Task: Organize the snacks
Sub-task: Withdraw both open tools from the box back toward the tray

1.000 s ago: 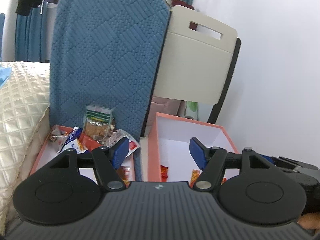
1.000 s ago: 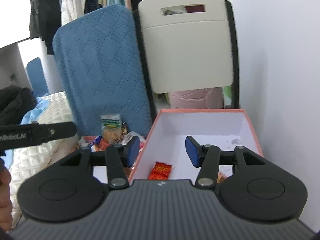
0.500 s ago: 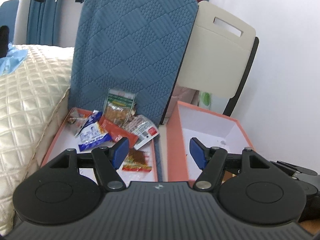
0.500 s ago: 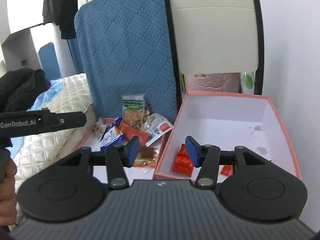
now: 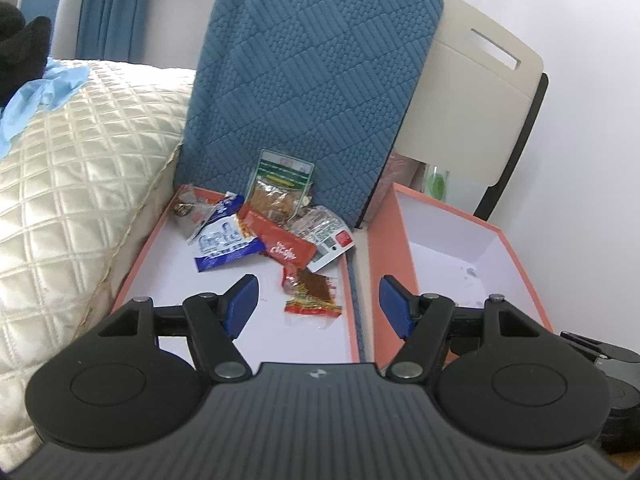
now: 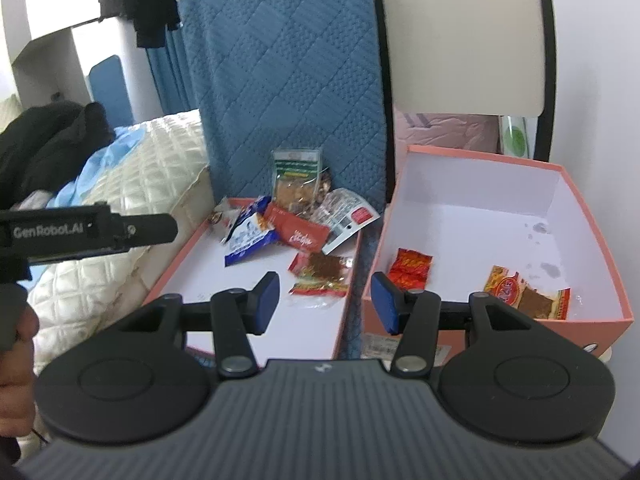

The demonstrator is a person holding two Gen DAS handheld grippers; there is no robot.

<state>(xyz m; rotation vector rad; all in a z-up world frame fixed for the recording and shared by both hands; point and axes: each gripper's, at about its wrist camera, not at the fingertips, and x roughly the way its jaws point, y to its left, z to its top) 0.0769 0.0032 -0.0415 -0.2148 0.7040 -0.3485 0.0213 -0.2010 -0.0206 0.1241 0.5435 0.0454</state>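
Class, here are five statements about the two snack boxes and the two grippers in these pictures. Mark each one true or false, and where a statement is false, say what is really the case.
1. Both the left gripper and the right gripper are open and hold nothing. True.
2. The deep box on the right is empty. False: it holds a red packet and an orange and brown packet.
3. The green-topped packet stands upright against the blue cushion. True.
4. The shallow tray holds a single snack. False: several lie in it, among them a blue and white packet.
5. The cushion lies flat on the bed. False: it stands behind the tray.
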